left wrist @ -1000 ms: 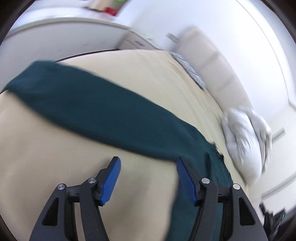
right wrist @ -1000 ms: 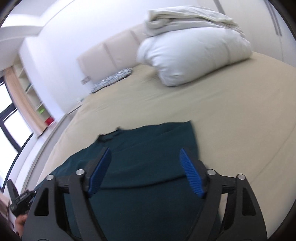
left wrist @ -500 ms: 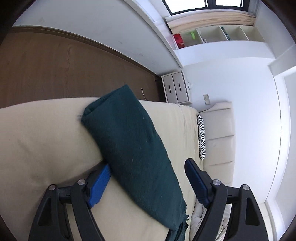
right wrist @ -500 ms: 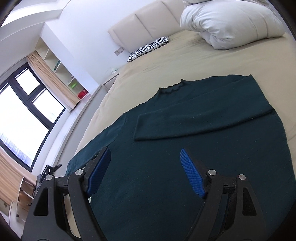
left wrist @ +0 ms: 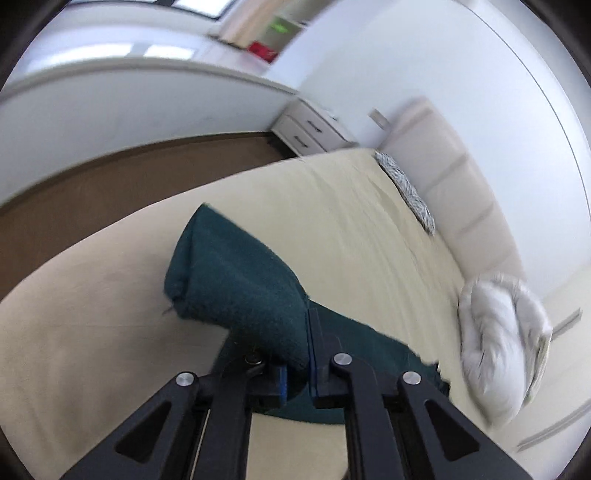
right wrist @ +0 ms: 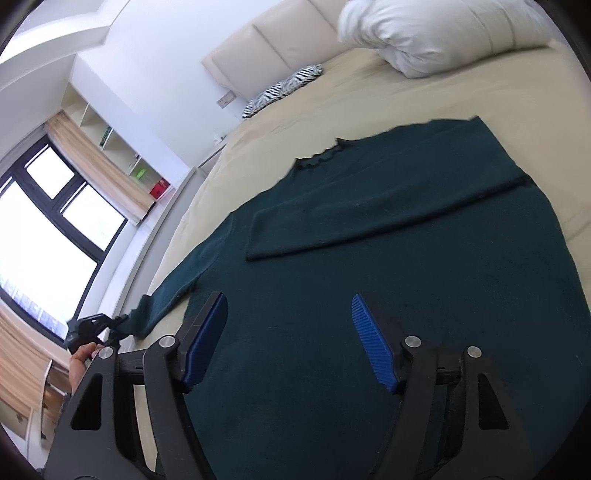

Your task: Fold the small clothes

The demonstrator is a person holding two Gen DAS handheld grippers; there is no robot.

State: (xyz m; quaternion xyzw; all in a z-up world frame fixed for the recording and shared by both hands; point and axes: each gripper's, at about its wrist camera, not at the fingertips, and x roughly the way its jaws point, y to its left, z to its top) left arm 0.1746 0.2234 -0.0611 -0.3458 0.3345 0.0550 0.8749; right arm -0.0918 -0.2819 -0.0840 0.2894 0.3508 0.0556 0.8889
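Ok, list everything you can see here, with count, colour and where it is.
Sweater: one, dark green, flat on the bed, one sleeve folded across the chest.
Bed: one, beige sheet.
Duvet: one, white, bundled near the headboard.
Cushion: one, zebra print, by the headboard.
Nightstand: one, white, beside the bed.
Left hand-held gripper: black, blue pads, shut on the other sleeve.
Right hand-held gripper: open, above the sweater's lower part.

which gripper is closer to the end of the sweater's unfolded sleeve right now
Left. The left gripper is shut on the sleeve cuff; the right gripper hovers open over the sweater body.
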